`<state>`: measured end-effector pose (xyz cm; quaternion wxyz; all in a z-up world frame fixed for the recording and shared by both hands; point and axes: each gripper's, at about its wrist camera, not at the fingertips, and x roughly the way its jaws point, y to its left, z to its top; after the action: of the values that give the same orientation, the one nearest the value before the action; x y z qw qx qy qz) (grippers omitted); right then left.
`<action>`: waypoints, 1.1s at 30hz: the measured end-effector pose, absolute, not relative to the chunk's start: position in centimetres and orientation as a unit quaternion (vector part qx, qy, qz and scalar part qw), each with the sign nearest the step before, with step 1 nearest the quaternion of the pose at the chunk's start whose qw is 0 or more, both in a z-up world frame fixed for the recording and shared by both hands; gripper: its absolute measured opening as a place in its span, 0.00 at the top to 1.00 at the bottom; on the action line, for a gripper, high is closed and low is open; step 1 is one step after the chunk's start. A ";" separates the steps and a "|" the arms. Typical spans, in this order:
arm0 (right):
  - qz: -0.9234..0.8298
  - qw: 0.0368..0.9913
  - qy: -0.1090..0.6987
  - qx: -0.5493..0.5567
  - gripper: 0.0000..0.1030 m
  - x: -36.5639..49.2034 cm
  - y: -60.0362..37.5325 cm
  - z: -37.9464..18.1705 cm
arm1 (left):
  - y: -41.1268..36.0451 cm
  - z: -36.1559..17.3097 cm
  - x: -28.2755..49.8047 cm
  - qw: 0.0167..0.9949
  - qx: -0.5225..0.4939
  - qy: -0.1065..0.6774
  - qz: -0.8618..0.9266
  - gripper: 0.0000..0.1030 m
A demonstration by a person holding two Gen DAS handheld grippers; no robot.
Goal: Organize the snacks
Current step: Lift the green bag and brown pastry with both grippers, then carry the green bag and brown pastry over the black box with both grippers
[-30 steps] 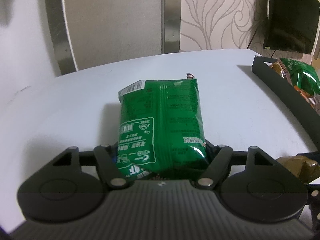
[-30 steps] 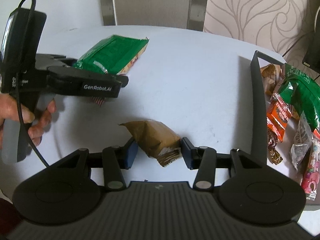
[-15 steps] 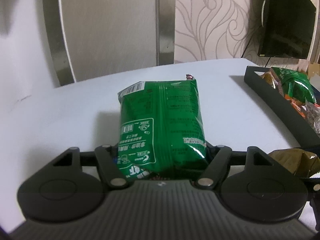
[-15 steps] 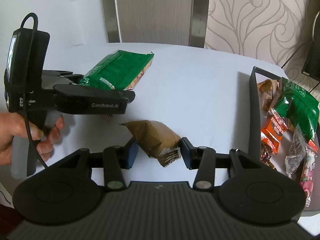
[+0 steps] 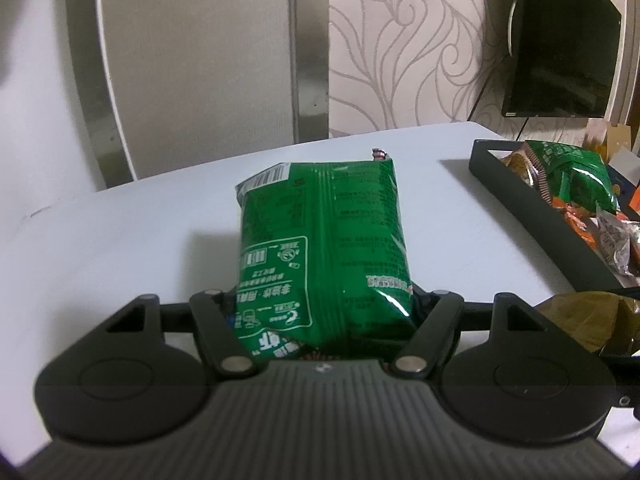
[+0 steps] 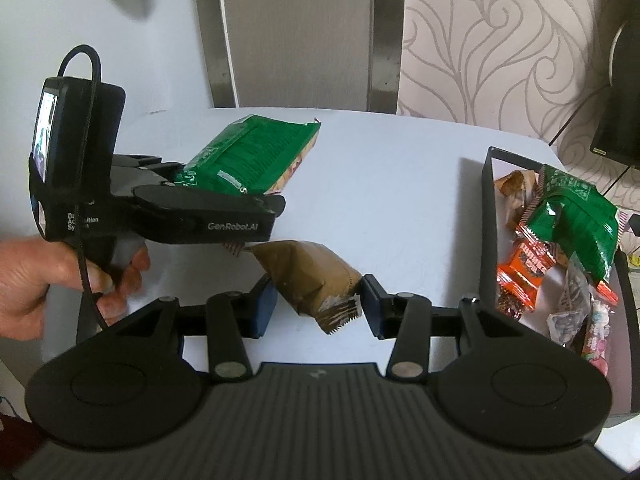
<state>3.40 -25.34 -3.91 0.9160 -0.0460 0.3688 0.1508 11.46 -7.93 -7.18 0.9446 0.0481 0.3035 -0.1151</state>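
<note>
The left gripper [image 5: 320,308] is holding a green snack bag [image 5: 320,240] between its fingers, which are pressing on the bag's lower sides. In the right wrist view the same bag [image 6: 248,156] is sitting clear of the white desk [image 6: 400,184], angled upward out of the left gripper [image 6: 224,204], with a person's hand [image 6: 60,280] wrapping the grip below it.

The right gripper [image 6: 318,300] is holding a brown snack packet [image 6: 312,276]; its blue-padded fingers [image 6: 264,304] are closing on the packet's two sides, and the crimped end is hanging down toward the camera. The packet is lifted off the desk, just below and beside the left gripper.

A black tray [image 6: 486,240] is standing on the desk to the right, well apart from both grippers. It is holding a second green bag [image 6: 572,216], an orange packet [image 6: 524,268] and several other wrapped snacks heaped together.
</note>
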 end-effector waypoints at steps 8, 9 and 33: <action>0.132 0.923 0.359 -0.035 0.50 2.6 -26.7 -3.0 | -10.5 -6.3 11.6 0.944 0.053 0.291 -0.145 0.29; 0.128 0.924 0.358 -0.032 0.50 2.5 -26.9 -2.9 | -10.9 -6.3 11.6 0.944 0.054 0.290 -0.150 0.29; 0.041 0.942 0.332 0.013 0.50 1.1 -33.7 -1.0 | -19.1 -3.8 12.1 0.931 0.078 0.264 -0.240 0.29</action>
<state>1.11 -33.75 -1.00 0.9422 0.0132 0.3324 0.0411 12.07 -19.10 -3.76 0.9311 0.0778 0.2640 -0.2395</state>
